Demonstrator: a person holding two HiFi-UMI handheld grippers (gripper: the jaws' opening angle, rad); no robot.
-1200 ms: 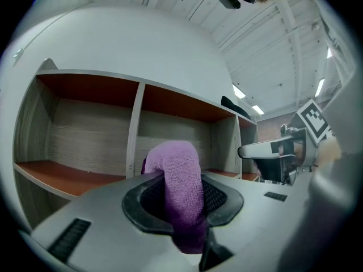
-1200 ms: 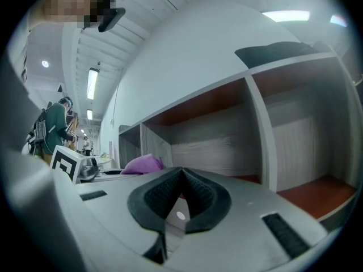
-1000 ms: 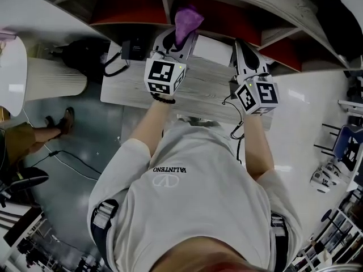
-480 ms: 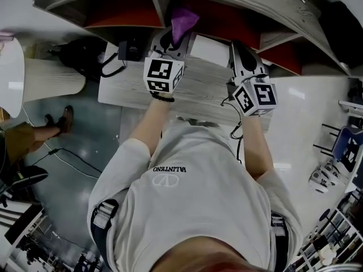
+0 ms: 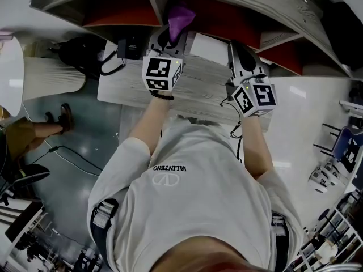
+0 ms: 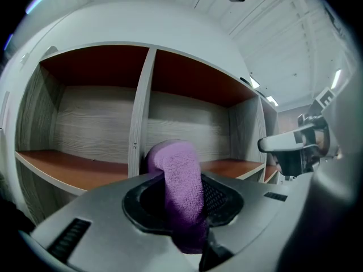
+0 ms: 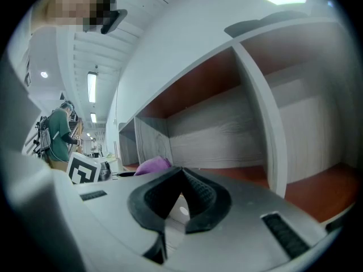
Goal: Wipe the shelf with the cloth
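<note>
From the head view the purple terry cloth [image 5: 180,17] reaches the grey wooden shelf with red-brown boards [image 5: 122,11]; the left gripper view shows the left gripper [image 6: 182,208] clamping it, so press flat and sweep along the board; the right gripper view shows the right gripper [image 7: 180,177] closed on nothing.

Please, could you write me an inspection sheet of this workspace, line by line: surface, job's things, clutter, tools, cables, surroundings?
Surface: pale wood-grain table, standing in front of the shelf.
Job's things: purple cloth raised before the shelf, near its upright divider; contact with a board cannot be told.
Clutter: white box at the table's far edge; black bag beside its left end.
Grippers: left tool shut on the cloth; right tool shut, nothing between its jaws.
Cables: black cable at the table's left corner; thin cable on the floor.
Surroundings: glossy floor; another person's shoe at the left.
</note>
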